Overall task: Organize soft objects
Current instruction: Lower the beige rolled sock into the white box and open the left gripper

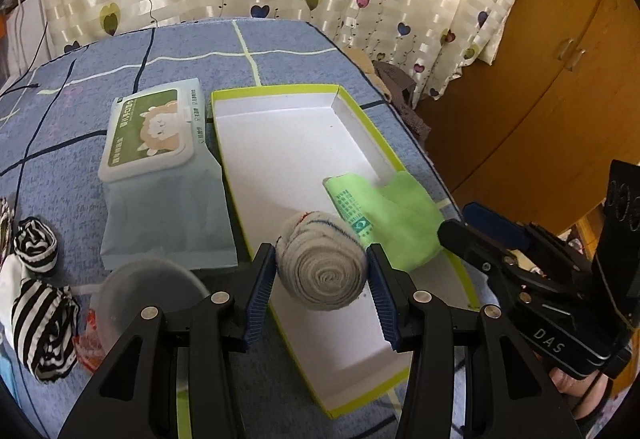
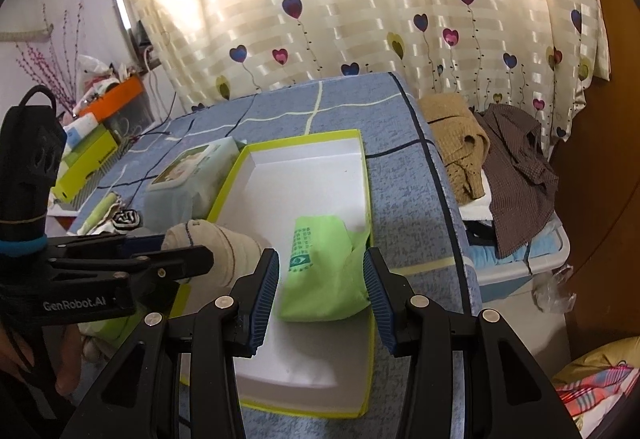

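Bed (image 1: 168, 51): box (image 1: 280, 143) (far half bare).

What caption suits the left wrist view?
Left gripper holds a rolled sock over the box.

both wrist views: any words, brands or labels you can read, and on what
"DAS": on the right gripper body.
"GenRobot.AI": on the left gripper body.
Wet wipes pack: printed characters, too small to read.
Green tissue pack: rows of print and a logo, too blurred to read.
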